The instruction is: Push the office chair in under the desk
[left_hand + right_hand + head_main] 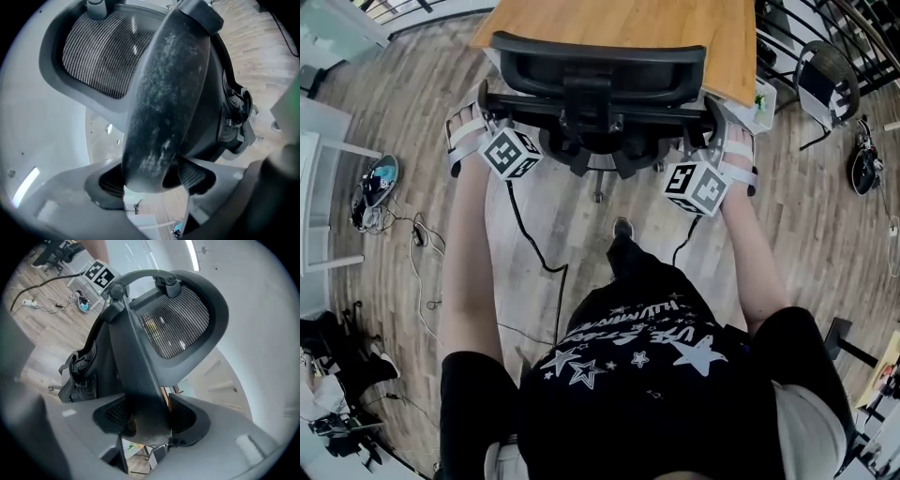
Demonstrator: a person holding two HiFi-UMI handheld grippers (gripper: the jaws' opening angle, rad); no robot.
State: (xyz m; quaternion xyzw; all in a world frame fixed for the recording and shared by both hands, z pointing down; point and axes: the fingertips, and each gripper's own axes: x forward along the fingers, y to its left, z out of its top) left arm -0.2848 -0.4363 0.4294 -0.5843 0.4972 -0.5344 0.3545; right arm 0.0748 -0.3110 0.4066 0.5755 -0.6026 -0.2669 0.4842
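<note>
The office chair (598, 67) stands at the upper middle of the head view with its back towards the person. Its dark backrest frame shows against the near edge of the wooden surface (675, 23), which fills the top of the frame. How far the seat reaches beneath that surface cannot be told from here. The left tongs (150, 177) are clamped on the left armrest (164, 93). In the left gripper view the scuffed dark pad of that armrest runs up from between the two jaws, and a ribbed pad presses on each side of it. The right tongs (147, 417) grip the right armrest (136, 362) the same way, the narrow dark bar rising out of the gap with both jaws set against it. Behind each armrest the mesh backrest (176, 326) curves across the upper part of the gripper views. In the head view the marker cube (511, 153) of the left tongs sits at the chair's left side, and the right one's cube (696, 187) at its right side. Both forearms reach up the frame from the lower part. A black cable (530, 234) trails from the left cube down across the wooden floor (394, 112). A shoe (622, 228) shows just below the chair's base.
</note>
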